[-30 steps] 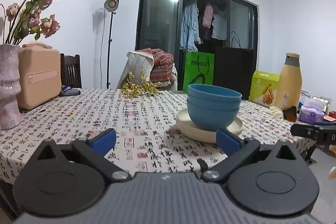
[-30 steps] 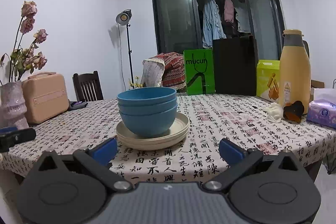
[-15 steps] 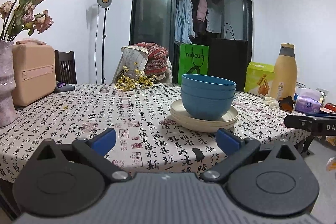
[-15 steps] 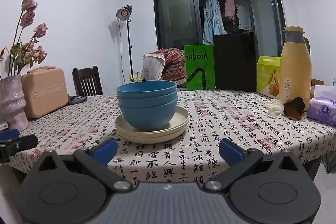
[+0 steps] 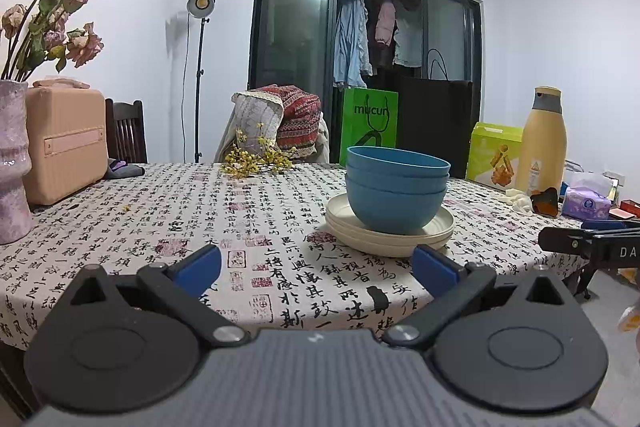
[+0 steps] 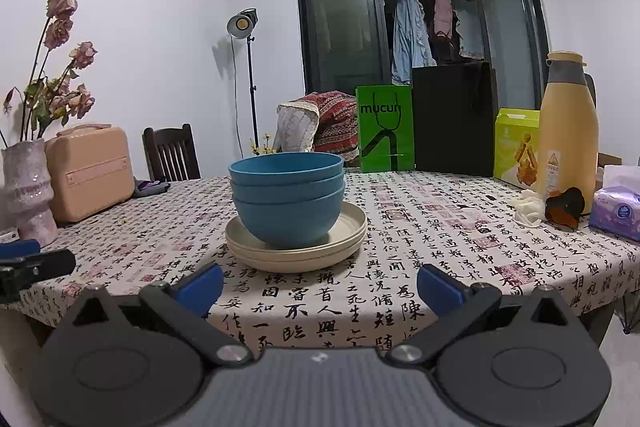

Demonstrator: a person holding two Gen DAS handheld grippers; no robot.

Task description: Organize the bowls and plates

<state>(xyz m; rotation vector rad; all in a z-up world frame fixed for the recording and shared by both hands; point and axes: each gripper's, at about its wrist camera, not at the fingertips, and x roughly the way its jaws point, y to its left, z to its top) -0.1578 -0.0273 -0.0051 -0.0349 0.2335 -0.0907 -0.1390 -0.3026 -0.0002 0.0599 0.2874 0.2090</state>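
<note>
Three nested blue bowls (image 5: 396, 195) (image 6: 287, 197) stand on a stack of cream plates (image 5: 390, 233) (image 6: 296, 245) in the middle of the patterned tablecloth. My left gripper (image 5: 316, 267) is open and empty near the table's front edge, with the stack ahead and to its right. My right gripper (image 6: 320, 285) is also open and empty, facing the stack from just short of it, slightly to the stack's right. Each gripper's tip shows at the side of the other's view.
A pink vase with dried roses (image 5: 12, 155) and a peach case (image 5: 66, 143) stand at the left. A yellow thermos (image 6: 568, 131), a green box (image 6: 516, 147), a tissue pack (image 6: 618, 207) and shopping bags (image 6: 386, 127) line the right and back. A chair (image 6: 172, 153) stands behind.
Both grippers shifted a little: the left wrist view dipped lower and came back up, the right one sank slightly. The bowls and plates stayed put and both grippers stayed open.
</note>
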